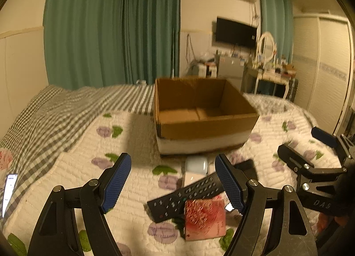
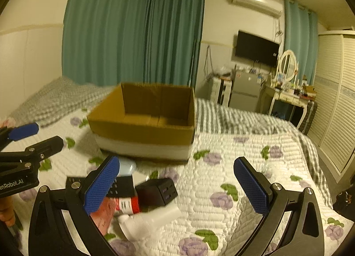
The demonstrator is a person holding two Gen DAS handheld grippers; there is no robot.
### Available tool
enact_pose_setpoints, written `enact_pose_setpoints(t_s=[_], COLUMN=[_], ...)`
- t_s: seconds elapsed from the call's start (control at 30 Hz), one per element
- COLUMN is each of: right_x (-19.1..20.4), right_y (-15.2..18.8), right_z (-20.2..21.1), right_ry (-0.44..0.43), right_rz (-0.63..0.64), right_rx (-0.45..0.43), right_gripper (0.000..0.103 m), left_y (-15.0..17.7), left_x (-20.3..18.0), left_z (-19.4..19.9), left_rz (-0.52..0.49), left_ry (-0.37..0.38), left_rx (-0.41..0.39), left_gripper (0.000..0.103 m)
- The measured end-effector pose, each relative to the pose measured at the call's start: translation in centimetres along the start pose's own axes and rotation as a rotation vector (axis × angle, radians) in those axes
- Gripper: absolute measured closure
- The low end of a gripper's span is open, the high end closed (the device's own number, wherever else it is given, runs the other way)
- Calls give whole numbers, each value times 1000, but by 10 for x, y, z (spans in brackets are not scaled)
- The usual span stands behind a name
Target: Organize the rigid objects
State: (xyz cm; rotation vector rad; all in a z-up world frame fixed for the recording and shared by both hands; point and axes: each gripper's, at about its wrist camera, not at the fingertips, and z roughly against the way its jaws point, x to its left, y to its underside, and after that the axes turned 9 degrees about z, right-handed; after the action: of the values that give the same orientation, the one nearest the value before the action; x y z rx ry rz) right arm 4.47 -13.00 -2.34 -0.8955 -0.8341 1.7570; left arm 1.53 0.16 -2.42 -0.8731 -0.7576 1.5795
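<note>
On the far left edge of the left wrist view, well outside the left finger, a lit phone (image 1: 8, 191) lies on the grey checked sheet (image 1: 55, 109). The left tongs (image 1: 174, 182) hang released, fingers spread wide with nothing between the blue pads (image 1: 116, 180). Ahead of them, beyond the tips, an open cardboard box (image 1: 199, 127) sits on the flowered quilt (image 1: 133, 136), and what shows of its floor is bare. Just this side of the box, between the fingers, lies a small pale rounded case (image 1: 196, 164) on a white flat piece. Nearer still, a black remote (image 1: 184, 196) runs slantwise toward the right finger, its far end passing behind that pad. A red patterned card box (image 1: 204, 218) lies against the remote's near side, low between the fingers. To the right, well apart, the right tongs (image 1: 306, 145) show from the side.

In the right wrist view, the left tongs (image 2: 35, 136) stand at the left edge. The right tongs (image 2: 177, 180) are released too, fingers wide and gripping nothing. The cardboard box (image 2: 142, 131) sits ahead, left of centre. The clutter lies by the left finger: the pale case (image 2: 126, 167) beside its tip, the remote (image 2: 119, 187) partly behind the pad, a red and white tube (image 2: 127, 206), a black plug block (image 2: 157, 191) just right of it, and a white bottle (image 2: 146, 220) lying nearest. The quilt (image 2: 221, 167) between the block and the right finger carries only its printed flowers.
</note>
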Motion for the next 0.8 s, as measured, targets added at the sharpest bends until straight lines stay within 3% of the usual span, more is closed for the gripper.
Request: enact_pose_setpoints(t_s=[0.43, 0.6, 0.73, 0.8], right_x=[27, 42, 53, 51], right_y=[30, 48, 58, 58], right_z=[-56, -75, -84, -79], right_ry=[-115, -140, -90, -97], right_rz=[115, 103, 131, 124], right_rx=[259, 362, 402, 391], right_gripper=[0, 0, 1, 9], left_y=[30, 33, 35, 37], left_x=[-1, 8, 9, 9], left_z=[-45, -51, -52, -53], left_rz=[-29, 2, 5, 2], left_ry=[-55, -97, -115, -113], left_rx=[252, 281, 288, 296], left_gripper=[22, 22, 22, 22])
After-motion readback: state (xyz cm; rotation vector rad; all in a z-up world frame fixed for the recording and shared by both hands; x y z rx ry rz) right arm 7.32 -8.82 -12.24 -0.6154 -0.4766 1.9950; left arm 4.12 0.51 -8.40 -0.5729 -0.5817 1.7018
